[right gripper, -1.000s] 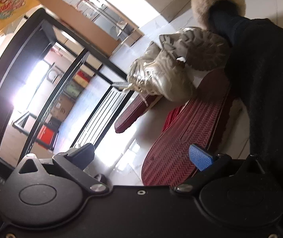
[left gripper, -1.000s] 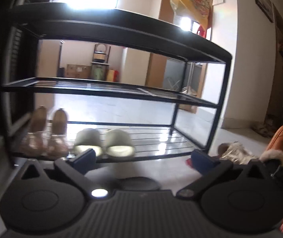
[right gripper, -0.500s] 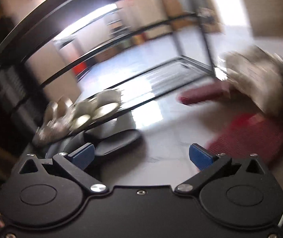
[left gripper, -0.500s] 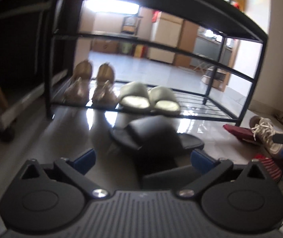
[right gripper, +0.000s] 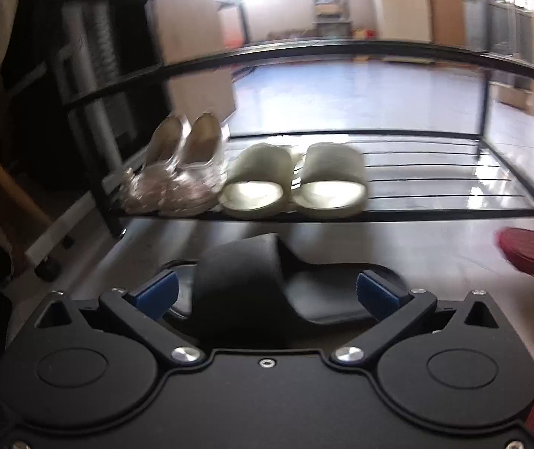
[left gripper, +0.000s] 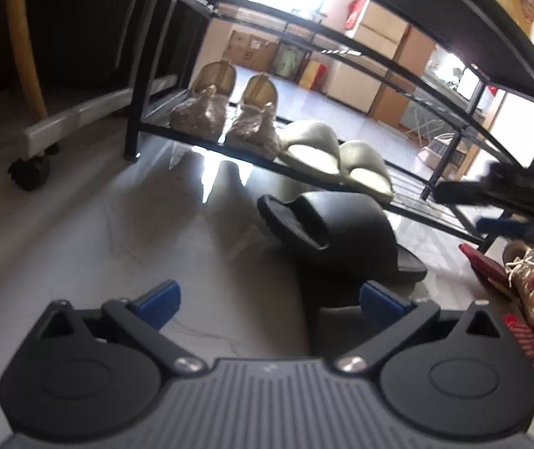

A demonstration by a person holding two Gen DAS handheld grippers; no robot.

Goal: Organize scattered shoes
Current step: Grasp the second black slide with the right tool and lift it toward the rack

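Note:
A black slide sandal lies on the tiled floor in front of the black shoe rack. My left gripper is open, low over the floor just short of the sandal. In the right wrist view the same sandal lies between the open fingers of my right gripper, not clamped. On the rack's bottom shelf stand a glittery pair of flats and a pale green pair of slides. My right gripper also shows at the right edge of the left wrist view.
A dark red sole and a beige laced sneaker lie on the floor to the right of the rack. A white frame on castors stands left of the rack. The shelf right of the slides is bare wire.
Both grippers have swung from the shoes at the right toward the rack front and dropped low. The black sandal has come into view and now lies between the right gripper's fingers.

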